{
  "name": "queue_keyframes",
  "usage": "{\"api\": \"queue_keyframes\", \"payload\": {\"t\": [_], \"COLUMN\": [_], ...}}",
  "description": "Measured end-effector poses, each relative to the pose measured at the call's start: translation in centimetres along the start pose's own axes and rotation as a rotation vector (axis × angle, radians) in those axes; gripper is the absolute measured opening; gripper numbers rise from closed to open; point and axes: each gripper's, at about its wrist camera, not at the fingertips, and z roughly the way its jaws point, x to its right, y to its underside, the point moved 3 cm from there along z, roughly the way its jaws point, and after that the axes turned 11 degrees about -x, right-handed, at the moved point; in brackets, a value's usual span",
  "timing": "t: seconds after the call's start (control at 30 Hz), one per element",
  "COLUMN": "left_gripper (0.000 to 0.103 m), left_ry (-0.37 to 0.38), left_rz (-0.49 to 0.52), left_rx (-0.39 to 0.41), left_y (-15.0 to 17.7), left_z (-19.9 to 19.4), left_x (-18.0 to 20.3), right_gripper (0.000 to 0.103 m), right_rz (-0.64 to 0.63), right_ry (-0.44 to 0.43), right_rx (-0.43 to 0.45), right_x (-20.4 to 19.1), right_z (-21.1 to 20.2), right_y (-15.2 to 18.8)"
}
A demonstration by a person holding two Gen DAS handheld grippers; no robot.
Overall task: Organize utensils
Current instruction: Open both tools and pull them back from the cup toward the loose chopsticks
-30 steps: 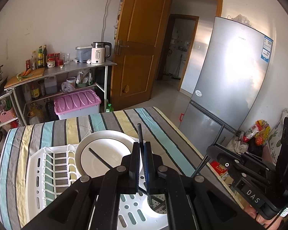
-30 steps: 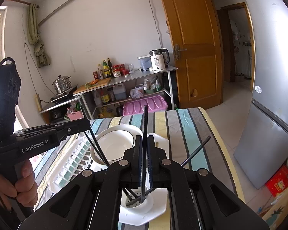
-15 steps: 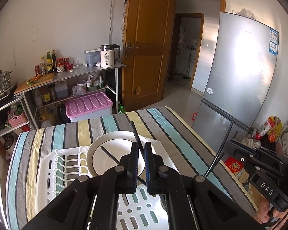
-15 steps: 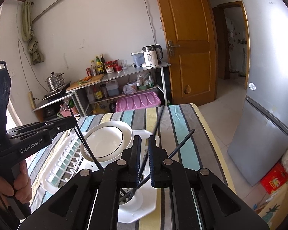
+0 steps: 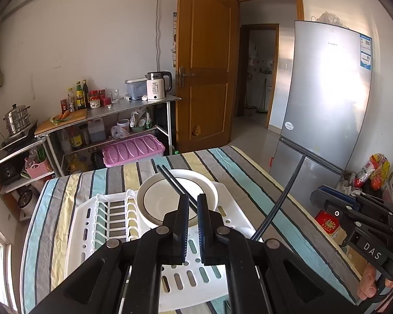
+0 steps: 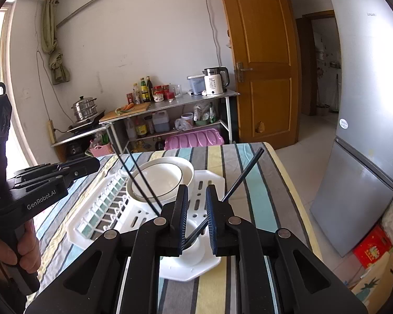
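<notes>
Black chopsticks stand leaning in the white utensil cup at the near end of the white dish rack. Two more lean left across the white plates. My right gripper is open above the cup, holding nothing. In the left wrist view my left gripper is open over the rack; a pair of chopsticks slants past its left finger over the plates, and another chopstick leans right.
The rack sits on a table with a striped cloth. A grey fridge stands right, a wooden door behind, and a metal shelf with kettle, bottles and a pink box at the back left.
Both grippers have opened and let go of their chopsticks, which now lean in the cup. Both have pulled back and up from the rack.
</notes>
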Motion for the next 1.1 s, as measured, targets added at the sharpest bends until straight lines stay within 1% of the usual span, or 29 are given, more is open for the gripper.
{"api": "queue_keyframes", "payload": {"t": [0.3,0.53,0.6,0.73,0.8,1.1], "left_gripper": [0.005,0.006,0.006,0.006,0.006,0.006], "left_ry": [-0.016,-0.022,-0.016,-0.038,-0.038,-0.047], "left_rz": [0.003,-0.013,-0.026,-0.039,-0.052,-0.06], "left_rx": [0.02,0.027,0.02,0.02,0.011,-0.013], "left_y": [6.4,12.0,13.4,16.0,17.1,21.5], "left_z": [-5.4,-9.2,-9.9,-11.2,-11.7,-12.9], "left_x": [0.3,0.7,0.8,0.5,0.2,-0.5], "right_gripper": [0.015,0.019,0.021,0.023,0.023,0.024], "right_rz": [-0.029,-0.043,-0.044,-0.041,-0.045,-0.05], "right_ry": [-0.037,-0.059,-0.061,-0.062,-0.065,-0.08], "right_rx": [0.002,-0.003,-0.005,-0.014,-0.022,-0.064], "right_x": [-2.9,-4.9,-5.3,-5.9,-6.0,-6.5], "right_z": [-3.7,-6.2,-6.7,-7.6,-7.9,-7.8], "right_y": [5.3,9.5,10.6,12.9,13.9,16.8]}}
